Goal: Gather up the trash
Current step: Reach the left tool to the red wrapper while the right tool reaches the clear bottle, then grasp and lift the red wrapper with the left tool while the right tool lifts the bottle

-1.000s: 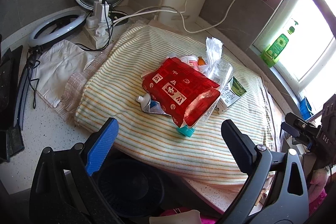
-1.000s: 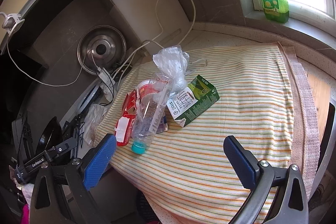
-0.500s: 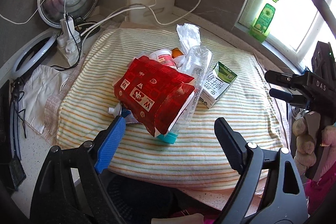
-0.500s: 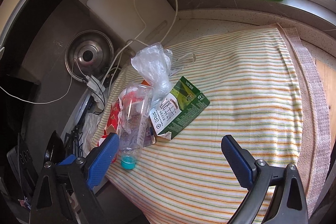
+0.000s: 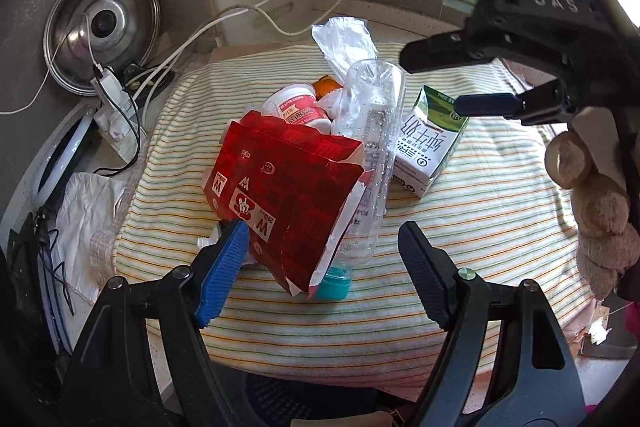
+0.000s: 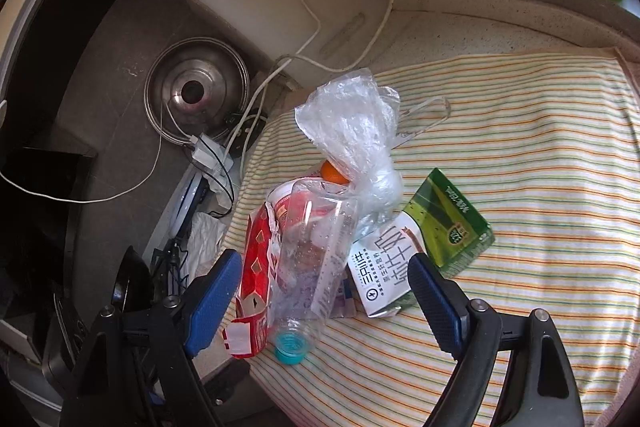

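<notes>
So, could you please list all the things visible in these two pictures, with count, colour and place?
snack bag: one, red, left of the pile on the cloth
plastic bottle: one, clear with teal cap, lying beside the bag
milk carton: one, green and white, right of the bottle
plastic bag: one, clear, behind the pile
striped cloth: one, cream with stripes, under the trash
pot lid: one, steel, against the wall
left gripper: open, near the red bag
right gripper: open, over the bottle

Bare striped cloth (image 6: 540,155) right of piled trash (image 6: 320,239)
</notes>
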Tool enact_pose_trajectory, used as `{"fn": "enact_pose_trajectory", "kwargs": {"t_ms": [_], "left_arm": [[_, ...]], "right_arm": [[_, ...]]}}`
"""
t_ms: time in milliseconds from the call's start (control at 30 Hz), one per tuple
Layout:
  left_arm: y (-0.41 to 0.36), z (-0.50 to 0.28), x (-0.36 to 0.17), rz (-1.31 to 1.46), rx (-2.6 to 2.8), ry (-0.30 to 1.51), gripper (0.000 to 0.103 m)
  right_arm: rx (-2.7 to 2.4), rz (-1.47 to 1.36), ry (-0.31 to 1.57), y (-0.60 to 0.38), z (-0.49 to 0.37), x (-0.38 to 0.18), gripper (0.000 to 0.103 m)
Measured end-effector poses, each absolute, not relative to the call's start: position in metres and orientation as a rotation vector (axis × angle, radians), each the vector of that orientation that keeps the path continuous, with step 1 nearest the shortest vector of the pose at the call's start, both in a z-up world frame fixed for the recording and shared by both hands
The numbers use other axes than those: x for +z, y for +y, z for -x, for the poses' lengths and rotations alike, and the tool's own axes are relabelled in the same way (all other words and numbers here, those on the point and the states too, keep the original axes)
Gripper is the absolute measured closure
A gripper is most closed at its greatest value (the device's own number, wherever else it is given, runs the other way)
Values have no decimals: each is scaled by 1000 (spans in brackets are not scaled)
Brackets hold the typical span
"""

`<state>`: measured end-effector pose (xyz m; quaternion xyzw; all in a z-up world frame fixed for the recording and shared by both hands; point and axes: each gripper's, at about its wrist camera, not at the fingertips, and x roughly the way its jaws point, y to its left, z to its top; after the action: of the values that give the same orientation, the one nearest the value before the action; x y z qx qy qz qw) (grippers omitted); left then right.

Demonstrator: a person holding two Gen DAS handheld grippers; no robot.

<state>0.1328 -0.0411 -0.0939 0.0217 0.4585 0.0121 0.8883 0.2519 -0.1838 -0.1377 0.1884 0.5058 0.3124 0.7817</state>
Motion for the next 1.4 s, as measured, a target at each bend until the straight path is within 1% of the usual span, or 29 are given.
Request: {"fn": "enact_pose_trajectory", "kwargs": {"t_ms": [100,133,167,200,267,333,367,400,533,600,700,800,833,867,900,1000,1067,1100,1167,1367,1400], "left_arm": [[-41,-138,-102,-77,59,957,24],[-38,-140,-104,-75,69,960,27],[-35,-141,-105,-68,75,966,35],[-32,-142,-106,-61,83,971,40],[-25,-144,-108,-42,85,976,42],[-21,-144,-108,-31,87,976,48],[-19,-144,-107,-26,86,975,53],[-18,-144,-107,-20,82,975,56],[-14,-143,-101,-22,100,954,59],[-10,-142,-96,-21,112,942,63],[1,-141,-89,-4,142,926,63],[17,-138,-83,21,182,907,63],[22,-138,-81,26,199,905,62],[29,-138,-81,34,213,903,57],[35,-139,-80,46,222,902,56],[52,-142,-81,91,216,915,56],[59,-146,-82,94,207,922,55],[61,-149,-83,98,196,927,50],[61,-153,-83,103,165,928,46],[44,-168,-85,28,78,932,47],[41,-170,-85,22,62,929,56]], "right_arm": [[668,-396,1116,-173,-261,-145,16],[671,-398,1125,-169,-263,-148,17],[673,-402,1135,-166,-266,-150,17],[673,-406,1145,-164,-268,-152,18],[675,-412,1157,-159,-272,-156,18],[675,-418,1168,-154,-275,-159,18],[676,-420,1171,-152,-277,-160,18],[676,-419,1174,-150,-278,-162,18],[671,-406,1185,-142,-283,-165,18],[665,-393,1190,-137,-286,-167,18],[655,-371,1199,-129,-291,-171,19],[648,-347,1210,-122,-294,-173,24],[646,-339,1215,-120,-296,-173,26],[644,-334,1217,-118,-296,-173,26],[644,-330,1218,-116,-297,-173,26],[641,-322,1233,-112,-299,-174,42],[645,-326,1237,-111,-300,-175,42],[644,-320,1237,-110,-300,-175,42],[641,-318,1241,-109,-300,-175,42],[628,-297,1257,-103,-302,-177,41],[629,-296,1257,-102,-302,-177,41]]}}
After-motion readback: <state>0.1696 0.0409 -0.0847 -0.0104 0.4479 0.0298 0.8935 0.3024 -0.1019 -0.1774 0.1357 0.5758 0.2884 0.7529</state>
